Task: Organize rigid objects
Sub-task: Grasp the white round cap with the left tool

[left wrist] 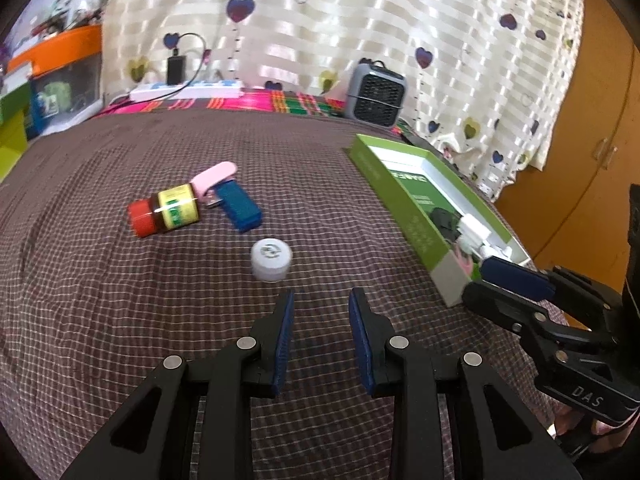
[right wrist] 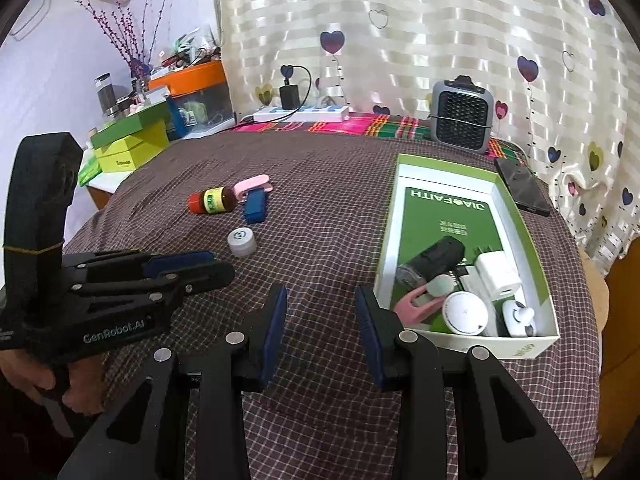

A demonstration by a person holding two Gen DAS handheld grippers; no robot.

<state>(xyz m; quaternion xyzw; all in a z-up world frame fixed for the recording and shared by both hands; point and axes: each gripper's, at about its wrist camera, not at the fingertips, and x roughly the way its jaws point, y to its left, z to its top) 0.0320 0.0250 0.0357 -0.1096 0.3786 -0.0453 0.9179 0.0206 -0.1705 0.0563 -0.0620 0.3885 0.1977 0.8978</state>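
**Loose items on the checked cloth, green box at the right**

The brown bottle (right wrist: pixel 212 200) lies on its side on the checked cloth (right wrist: pixel 320 200), long axis running left to right, red cap leftward; its yellow label is too small to read. Touching its base are a pink clip (right wrist: pixel 252 183) and a blue block (right wrist: pixel 255 205). A white jar (left wrist: pixel 271 260) stands upright nearer. The green box (right wrist: pixel 404 216) reads "JIAOFAITH" upside down. The left gripper (left wrist: pixel 320 300) and right gripper (right wrist: pixel 320 300) are both released, holding nothing.
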